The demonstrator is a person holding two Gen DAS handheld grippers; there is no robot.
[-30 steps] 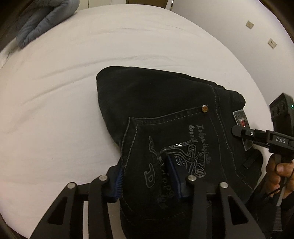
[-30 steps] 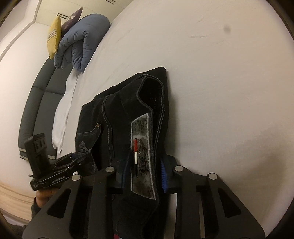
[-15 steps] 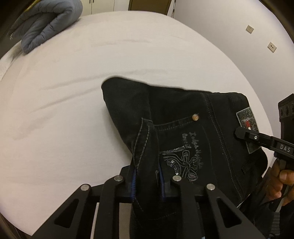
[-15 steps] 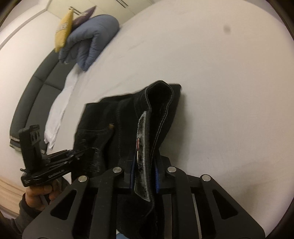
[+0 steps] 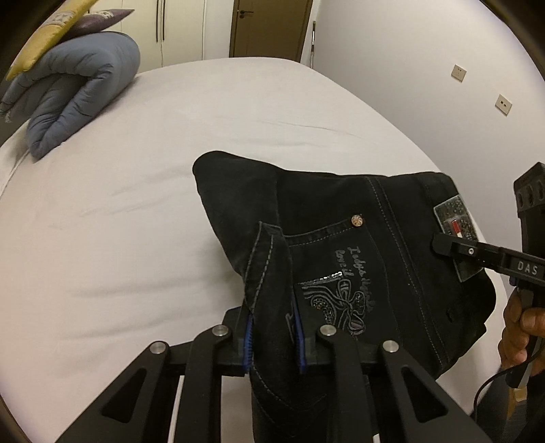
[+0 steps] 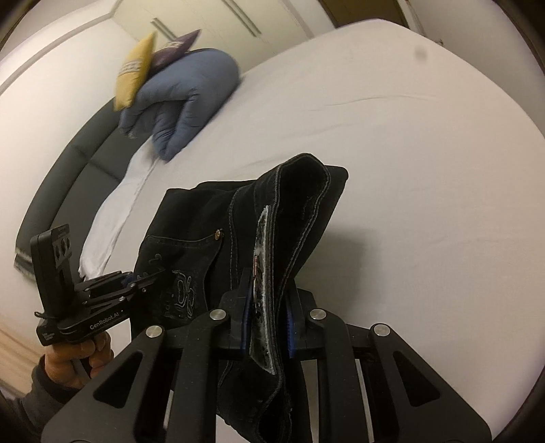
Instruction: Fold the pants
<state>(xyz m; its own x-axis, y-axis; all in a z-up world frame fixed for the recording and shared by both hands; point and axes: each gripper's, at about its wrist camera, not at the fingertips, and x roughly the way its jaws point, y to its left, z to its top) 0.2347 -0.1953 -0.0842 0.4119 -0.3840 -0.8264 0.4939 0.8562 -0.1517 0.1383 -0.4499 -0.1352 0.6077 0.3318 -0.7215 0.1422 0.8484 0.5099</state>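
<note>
Pants point(image 5: 340, 238), black, sit bunched near the bed's point(image 5: 170, 204) near edge, probably partly lifted; left gripper point(image 5: 272, 335) and right gripper point(image 6: 265, 306) both clamp folds of them.

bare bed sheet point(image 5: 170, 211), rolled duvet point(image 5: 75, 92) far corner

From my feed I see a wide bed point(image 5: 238, 112) under a smooth white sheet. A folded blue-grey duvet point(image 5: 75, 95) sits at its far corner, with a yellow cushion point(image 6: 133, 75) and a purple cushion point(image 6: 177, 46) leaning on it. Behind stand cream wardrobe doors point(image 5: 173, 30) and a brown door point(image 5: 270, 27). Two wall sockets point(image 5: 458, 72) dot the white wall. A dark padded headboard point(image 6: 64, 177) curves along one side.
</note>
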